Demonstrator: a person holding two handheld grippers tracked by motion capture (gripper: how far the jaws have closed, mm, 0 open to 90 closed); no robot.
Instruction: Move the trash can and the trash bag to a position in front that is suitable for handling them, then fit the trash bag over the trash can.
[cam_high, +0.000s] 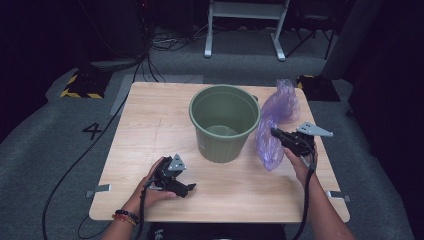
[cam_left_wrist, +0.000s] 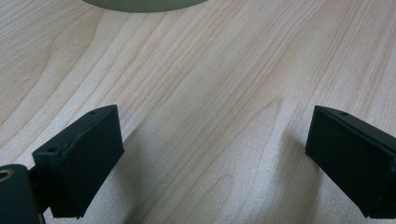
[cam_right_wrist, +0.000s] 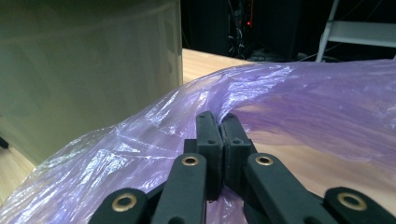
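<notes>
A green bucket stands upright in the middle of the wooden table. To its right a thin purple plastic bag hangs crumpled just above the table. My right gripper is shut on the bag's edge, its jaws pressed together on the film beside the bucket's wall. My left gripper rests low on the table in front of the bucket, held by a hand. Its jaws stand wide apart over bare wood, nothing between them.
The bucket's base shows at the top of the left gripper view. Beyond the table lie grey carpet, black cables, a white frame and yellow-black floor markers. A cable trails from each gripper off the near table edge.
</notes>
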